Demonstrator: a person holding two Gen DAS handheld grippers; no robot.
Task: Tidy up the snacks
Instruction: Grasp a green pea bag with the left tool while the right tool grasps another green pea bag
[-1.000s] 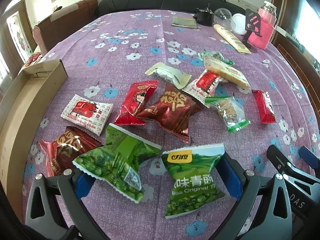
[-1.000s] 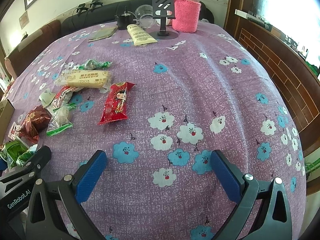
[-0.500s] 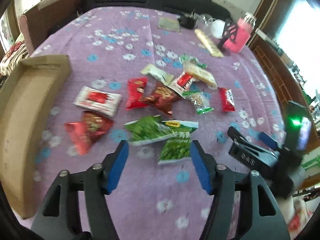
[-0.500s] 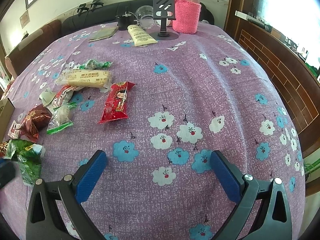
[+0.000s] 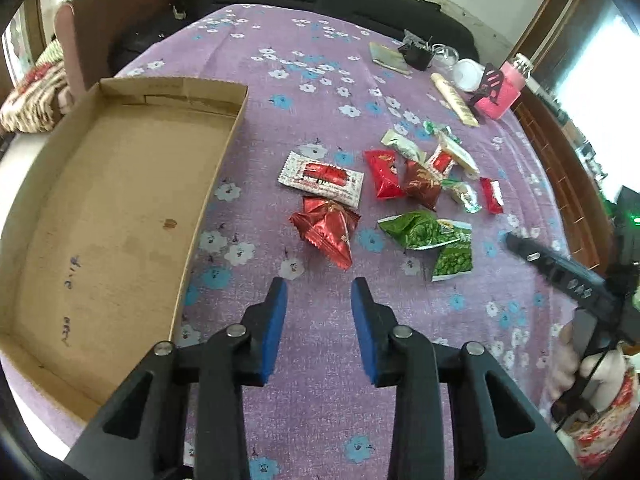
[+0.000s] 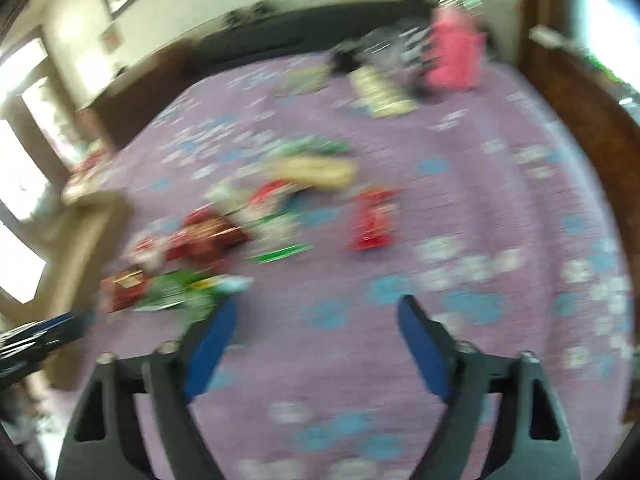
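Left claw point(image 5: 319, 300) is empty, its blue pads point(image 5: 276, 320) a narrow gap apart and closer together than a second ago, when they stood wide around the two green pea packets point(image 5: 430, 236). It has also pulled up and back: those packets lay right between the fingers a second ago and now lie well ahead and to the right on the worktop point(image 5: 320, 80), untouched and overlapping as before. The withdrawal has brought the cardboard tray point(image 5: 108, 216) fully into the left wrist view; it sits on the left of the purple flowered cloth and holds no snack. The remaining snacks are loose in one cluster right of the tray: a crumpled red foil packet point(image 5: 328, 228) nearest the claw, a white-and-red packet point(image 5: 322, 178) just beyond it, and further red, brown and pale wrappers point(image 5: 424, 168) behind. Right claw point(image 6: 316, 316) is spread wide and holds nothing; its view is heavily smeared by motion, where half a second ago it was sharp, so that hand is now travelling, and the cluster appears higher and to the left of its fingers. A pink flask point(image 5: 502, 92) stands at the far edge, apart from the snacks. Assessment: no packet has been secured or placed; sorting has yet to start, and the repositioning looks like preparation to address the tray and the nearest red packet.
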